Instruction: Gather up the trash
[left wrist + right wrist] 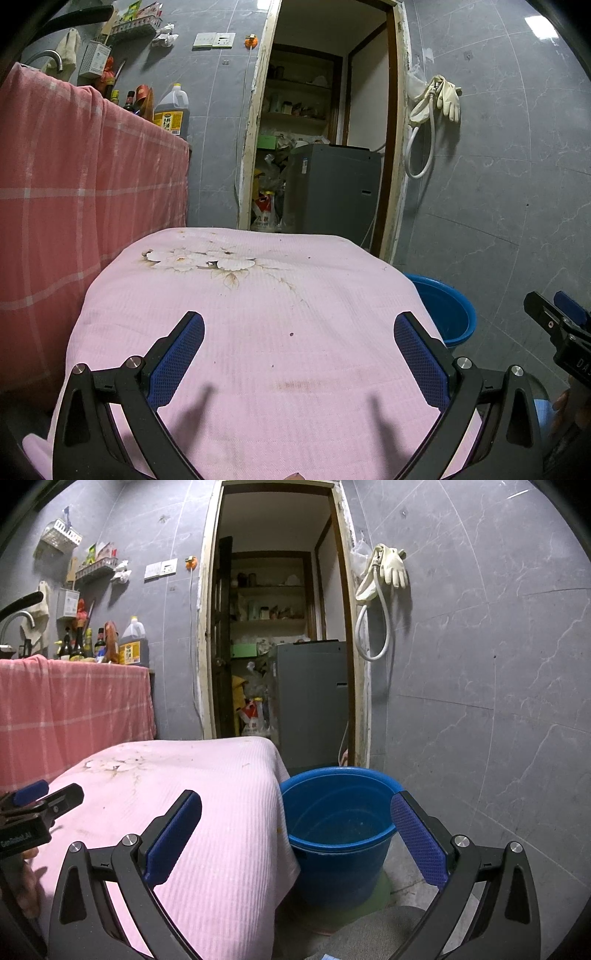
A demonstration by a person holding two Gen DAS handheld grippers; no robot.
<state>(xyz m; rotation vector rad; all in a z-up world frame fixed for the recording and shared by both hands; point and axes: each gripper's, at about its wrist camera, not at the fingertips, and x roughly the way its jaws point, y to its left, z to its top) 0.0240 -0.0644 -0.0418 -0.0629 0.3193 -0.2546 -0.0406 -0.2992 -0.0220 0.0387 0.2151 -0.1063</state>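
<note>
My left tool (299, 334) hangs over the pink cloth (258, 332) that covers the bench, its two blue pads spread wide with nothing between them. My right tool (295, 816) is just as wide apart and just as bare, held off the bench's right edge, so that one pad sits over the cloth and the other over the blue bucket (338, 812) on the floor close against the bench.

The thing I am meant to collect I cannot find: the cloth shows only its printed flowers (201, 260), some brown stains and a few dark specks too small to call trash. The bucket looks empty from here (I take it for the bin, though nothing marks it so). The nearest clutter is the heap of bags (255, 701) through the doorway, next to the grey appliance (312, 701).

So the step in hand, as I judge it, is the search, and doing it well means sweeping slowly. I would keep both tools spread and level, turn the cameras towards the floor around the bucket and along the bench's edges, and commit to nothing until a piece is plainly framed between the pads. I would also keep the two tools apart, since each already shows at the edge of the other's view
</note>
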